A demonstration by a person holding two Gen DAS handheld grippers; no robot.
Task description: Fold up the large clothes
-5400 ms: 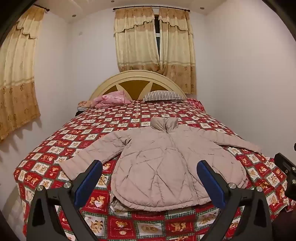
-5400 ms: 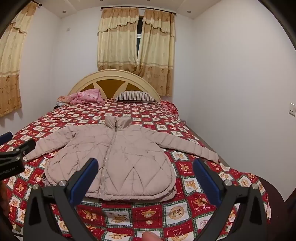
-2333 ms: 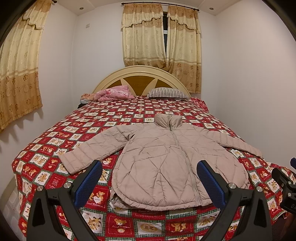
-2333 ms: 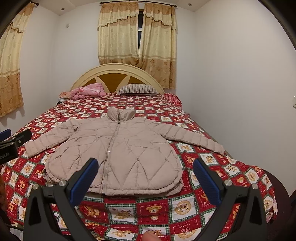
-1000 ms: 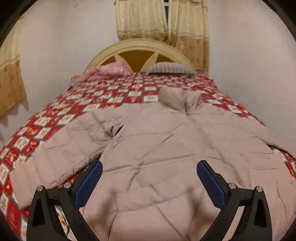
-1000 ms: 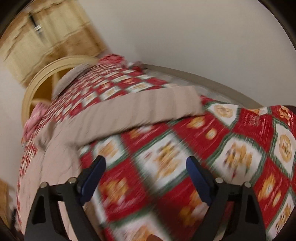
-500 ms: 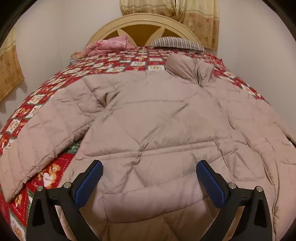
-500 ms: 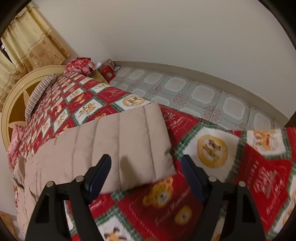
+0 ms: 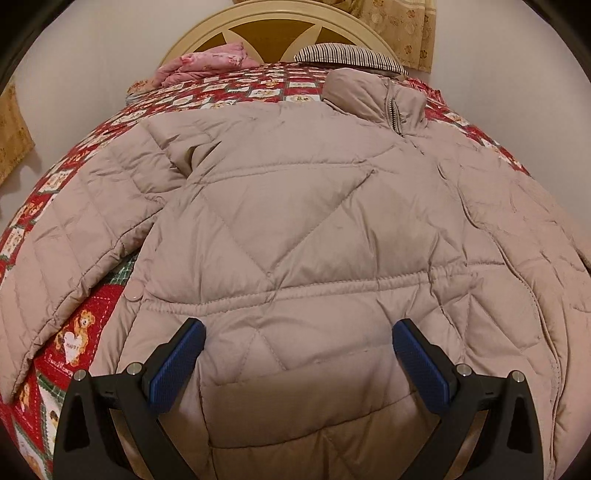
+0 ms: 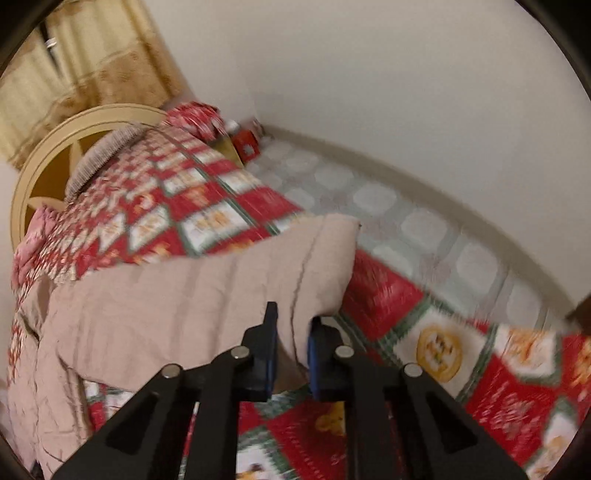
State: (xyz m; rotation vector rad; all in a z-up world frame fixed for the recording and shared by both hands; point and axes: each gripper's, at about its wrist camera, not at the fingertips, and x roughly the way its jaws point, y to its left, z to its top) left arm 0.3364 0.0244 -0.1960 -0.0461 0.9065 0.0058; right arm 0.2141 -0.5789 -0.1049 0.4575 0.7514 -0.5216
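Note:
A beige quilted puffer jacket [image 9: 314, 229] lies front up on the bed, collar toward the headboard, its left sleeve [image 9: 74, 229] spread out to the side. My left gripper [image 9: 295, 365] is open, close above the jacket's lower front, holding nothing. In the right wrist view my right gripper [image 10: 291, 354] is shut on the cuff end of the jacket's other sleeve [image 10: 221, 291] and holds it raised off the quilt near the bed's right edge.
The bed has a red patchwork teddy-bear quilt [image 10: 443, 350], a rounded cream headboard [image 9: 280, 22], a pink bundle [image 9: 207, 62] and a striped pillow [image 9: 347, 55]. Tiled floor [image 10: 388, 206] and a white wall lie right of the bed. A small red box [image 10: 245, 144] sits by the wall.
My right gripper has closed on the sleeve cuff and lifted it. My left gripper has moved lower and closer over the jacket's front, still open.

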